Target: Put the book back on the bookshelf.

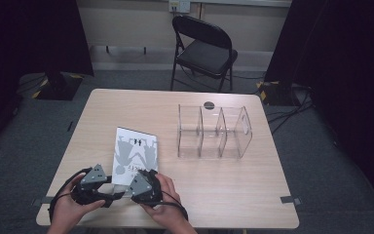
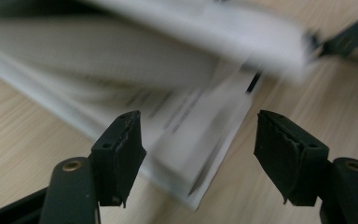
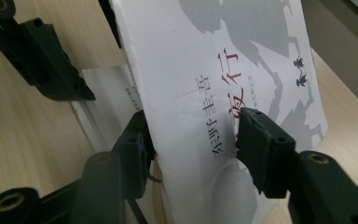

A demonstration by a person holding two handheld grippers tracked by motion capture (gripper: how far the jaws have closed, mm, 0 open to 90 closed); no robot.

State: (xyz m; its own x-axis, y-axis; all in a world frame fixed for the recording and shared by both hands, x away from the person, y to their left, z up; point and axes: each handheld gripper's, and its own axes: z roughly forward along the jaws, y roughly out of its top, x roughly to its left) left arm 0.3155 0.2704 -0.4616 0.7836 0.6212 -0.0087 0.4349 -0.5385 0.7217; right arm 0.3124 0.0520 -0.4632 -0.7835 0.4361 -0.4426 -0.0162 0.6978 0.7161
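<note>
On the desk (image 1: 185, 190), near the front edge and left of its middle, a white book (image 1: 135, 155) with grey figures on the cover, lying with its far end toward the centre of the desk. At the near end of the book, the two hand-held tongs close together: left gripper (image 1: 108, 187) at the book's near left corner, right gripper (image 1: 137, 181) at its near right part, each held by a hand, left hand (image 1: 68, 210) and right hand (image 1: 168, 207), coming up from the bottom. In the right gripper view, right gripper (image 3: 193, 140) closed on the front cover (image 3: 223, 93) only, one jaw under it and one on the printed face beside the red and black characters, with the cover lifted and tilted away from the pages below (image 3: 109, 100). Beyond the raised cover, part of the other gripper's black frame (image 3: 42, 60) over the wood. In the left gripper view, left gripper (image 2: 198, 149) wide open, jaws well apart and gripping nothing, with the blurred corner of the pages (image 2: 200, 144) between them and the lifted cover (image 2: 177, 32) above. Toward the right side of the desk, well apart from the book, a clear plastic organizer (image 1: 213, 132) with several compartments, standing upright. Behind the far edge, a black folding chair (image 1: 203, 48) on the grey floor.
</note>
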